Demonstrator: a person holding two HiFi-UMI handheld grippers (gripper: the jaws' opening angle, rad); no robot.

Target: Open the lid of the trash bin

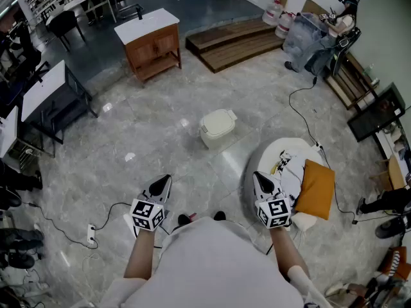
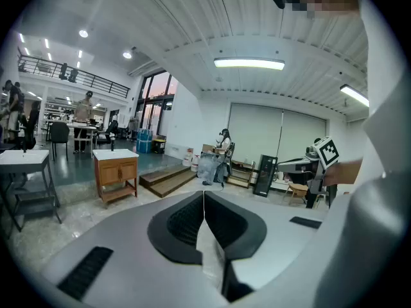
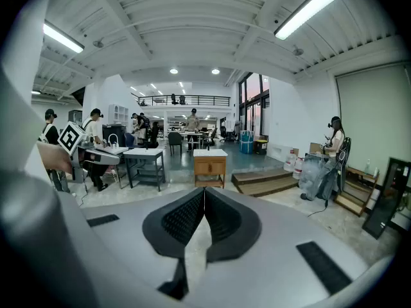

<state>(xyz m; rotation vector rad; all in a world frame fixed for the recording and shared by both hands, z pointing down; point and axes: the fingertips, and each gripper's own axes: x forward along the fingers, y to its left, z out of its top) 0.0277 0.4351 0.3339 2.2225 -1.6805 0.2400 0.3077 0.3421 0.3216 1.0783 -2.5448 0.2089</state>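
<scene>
glossy grey stone-tile floor (image 1: 160,133), open workshop | small cream plastic trash bin (image 1: 217,128) on it, lid down, long axis diagonal, tab end far-right | left gripper (image 1: 166,179) + right gripper (image 1: 258,176) nearside of bin, both closed, empty

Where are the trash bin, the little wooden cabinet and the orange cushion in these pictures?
trash bin (image 1: 218,123), head view, on its closed cream lid.
wooden cabinet (image 1: 154,49), head view, on its brown front doors.
orange cushion (image 1: 315,189), head view, on the middle of its top face.
</scene>
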